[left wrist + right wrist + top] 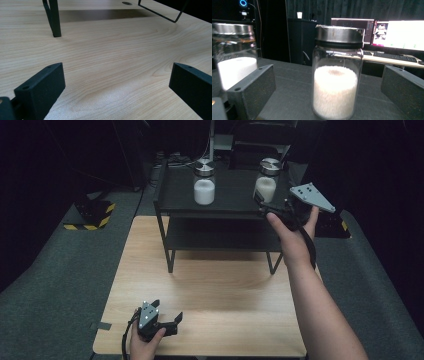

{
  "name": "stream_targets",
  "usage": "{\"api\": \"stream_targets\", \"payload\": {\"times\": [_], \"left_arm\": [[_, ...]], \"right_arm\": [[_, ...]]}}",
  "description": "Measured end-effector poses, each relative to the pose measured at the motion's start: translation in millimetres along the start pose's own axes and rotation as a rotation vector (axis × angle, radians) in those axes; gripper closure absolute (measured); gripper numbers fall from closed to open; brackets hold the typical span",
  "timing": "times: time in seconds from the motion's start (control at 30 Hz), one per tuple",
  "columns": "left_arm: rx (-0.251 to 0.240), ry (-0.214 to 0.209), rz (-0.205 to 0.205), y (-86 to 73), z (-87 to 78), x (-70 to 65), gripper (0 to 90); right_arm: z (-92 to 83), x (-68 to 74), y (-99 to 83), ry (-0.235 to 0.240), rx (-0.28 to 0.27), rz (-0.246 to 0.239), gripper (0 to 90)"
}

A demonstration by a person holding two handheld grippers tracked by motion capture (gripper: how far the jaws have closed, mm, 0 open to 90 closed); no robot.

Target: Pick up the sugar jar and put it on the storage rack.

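1. While the wooden table (210, 290) spreads pale across the middle of the high view, a grey carpeted floor (55, 285) surrounds it; the tabletop's grain also shows close up in the left gripper view.
2. At the table's far end stands a black two-tier metal rack (220, 207); one of its legs (53, 18) shows in the left gripper view.
3. On the rack's top shelf stand two glass jars with metal lids, both upright and well apart; the left jar (204, 182) and the right jar (267, 181) each hold white powder to about half height.
4. The right gripper (261, 205) is held at the top shelf's front right edge, just in front of the right jar (337, 72); its jaws are spread wide, the jar standing between them with clear gaps on both sides, untouched.
5. The left gripper (167, 312) rests low on the table's near left part, well away from the rack; its jaws are spread wide over bare wood, gripping nothing.
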State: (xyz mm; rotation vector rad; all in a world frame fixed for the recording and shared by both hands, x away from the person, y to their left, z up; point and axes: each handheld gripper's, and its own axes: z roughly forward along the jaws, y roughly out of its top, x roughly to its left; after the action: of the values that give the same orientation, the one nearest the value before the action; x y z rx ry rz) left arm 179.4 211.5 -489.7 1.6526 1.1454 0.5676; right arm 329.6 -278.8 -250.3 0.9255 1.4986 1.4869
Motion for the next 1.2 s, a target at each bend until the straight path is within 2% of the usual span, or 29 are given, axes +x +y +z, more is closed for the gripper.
{"api": "stream_targets", "payload": {"times": [0.23,0.4,0.6,1.2], "left_arm": [[0.003,0.000,0.001,0.6,0.2,0.0,0.8],[0.000,-0.002,0.015,-0.1,-0.2,-1.1,0.8],[-0.001,0.000,0.007,-0.3,-0.3,-0.7,0.8],[-0.004,0.002,0.023,-0.8,-0.4,-2.6,0.8]], "right_arm": [[-20.9,2.0,-13.5,0.030,-0.023,-0.021,0.0],[-33.5,0.4,-22.3,0.035,-0.031,-0.009,0.0],[-51.0,-3.2,-34.2,0.040,-0.037,-0.001,0.0],[-101.0,-12.9,-74.2,0.083,-0.052,-0.004,0.0]]}}
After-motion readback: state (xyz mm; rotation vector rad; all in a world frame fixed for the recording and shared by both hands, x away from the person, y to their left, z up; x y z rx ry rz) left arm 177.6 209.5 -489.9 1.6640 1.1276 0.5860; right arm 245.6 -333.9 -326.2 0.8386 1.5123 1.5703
